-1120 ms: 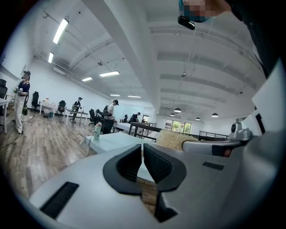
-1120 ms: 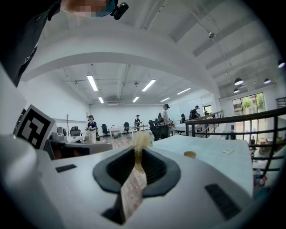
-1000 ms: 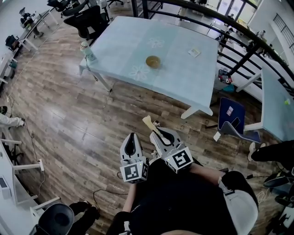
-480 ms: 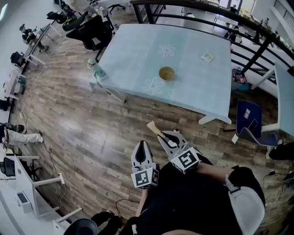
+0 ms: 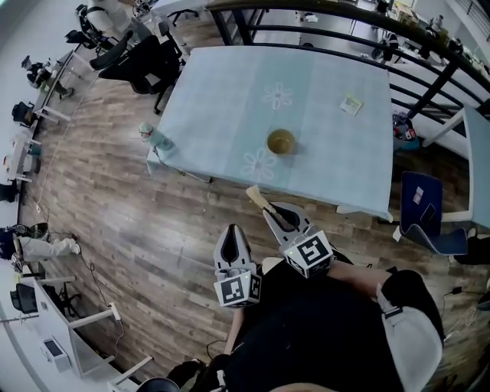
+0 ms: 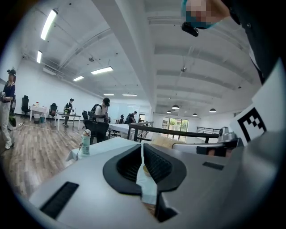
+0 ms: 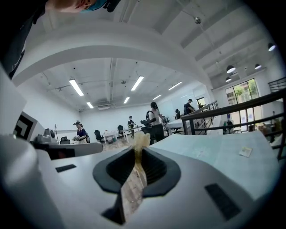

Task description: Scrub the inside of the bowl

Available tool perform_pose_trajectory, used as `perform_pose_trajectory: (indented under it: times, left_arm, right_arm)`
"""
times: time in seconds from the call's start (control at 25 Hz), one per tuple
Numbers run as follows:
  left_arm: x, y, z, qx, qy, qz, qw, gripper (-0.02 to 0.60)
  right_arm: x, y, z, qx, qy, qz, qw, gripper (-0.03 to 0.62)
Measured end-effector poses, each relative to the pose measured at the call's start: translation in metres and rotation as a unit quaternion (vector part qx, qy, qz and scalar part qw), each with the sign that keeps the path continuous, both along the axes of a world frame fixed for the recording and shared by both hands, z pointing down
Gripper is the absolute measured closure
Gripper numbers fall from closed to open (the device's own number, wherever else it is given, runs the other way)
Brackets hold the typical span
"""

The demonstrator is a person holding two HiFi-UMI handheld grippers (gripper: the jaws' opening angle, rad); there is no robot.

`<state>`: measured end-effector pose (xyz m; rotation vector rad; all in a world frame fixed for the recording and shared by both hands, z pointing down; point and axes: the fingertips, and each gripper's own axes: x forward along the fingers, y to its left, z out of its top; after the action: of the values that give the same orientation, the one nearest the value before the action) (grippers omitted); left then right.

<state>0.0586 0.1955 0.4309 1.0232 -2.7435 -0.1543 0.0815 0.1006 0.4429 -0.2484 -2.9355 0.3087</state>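
A small tan bowl [image 5: 281, 142] stands near the front edge of the light blue table [image 5: 230, 84]. My right gripper [image 5: 277, 213] is shut on a wooden scrub brush [image 5: 259, 200], whose bristle head points toward the table; in the right gripper view the brush [image 7: 135, 172] sticks up between the closed jaws. My left gripper [image 5: 230, 236] hangs beside it over the wood floor, shut with nothing in it. In the left gripper view its jaws meet at a thin seam. Both grippers [image 6: 142, 154] are short of the table and away from the bowl.
A small card [image 5: 351, 103] lies at the table's far right. A bottle [image 5: 147, 135] stands at the table's left corner. Black office chairs [image 5: 130, 53] sit beyond the left side, a black railing [image 5: 344, 23] runs behind, and a blue chair [image 5: 425, 210] stands right.
The view has shifted closer to the table, so the bowl now lies nearer to both grippers. The right gripper still holds the brush; the left stays shut.
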Motion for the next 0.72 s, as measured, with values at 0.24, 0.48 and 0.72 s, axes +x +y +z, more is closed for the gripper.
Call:
perform_pose_trajectory:
  times: [0.24, 0.48, 0.72]
  left_arm:
    - [-0.023, -0.040, 0.008, 0.010, 0.018, 0.042, 0.9989, 0.557]
    - [-0.054, -0.074, 0.014, 0.010, 0.023, 0.096, 0.9950, 0.557]
    - [-0.099, -0.136, 0.019, 0.012, 0.009, 0.210, 0.9777, 0.556]
  right_arm:
    - [-0.020, -0.037, 0.002, 0.004, 0.007, 0.040, 0.999, 0.542]
    - [-0.037, -0.068, 0.004, 0.011, 0.016, 0.097, 0.995, 0.542]
    - [-0.060, -0.124, 0.010, 0.013, 0.023, 0.218, 0.976, 0.542]
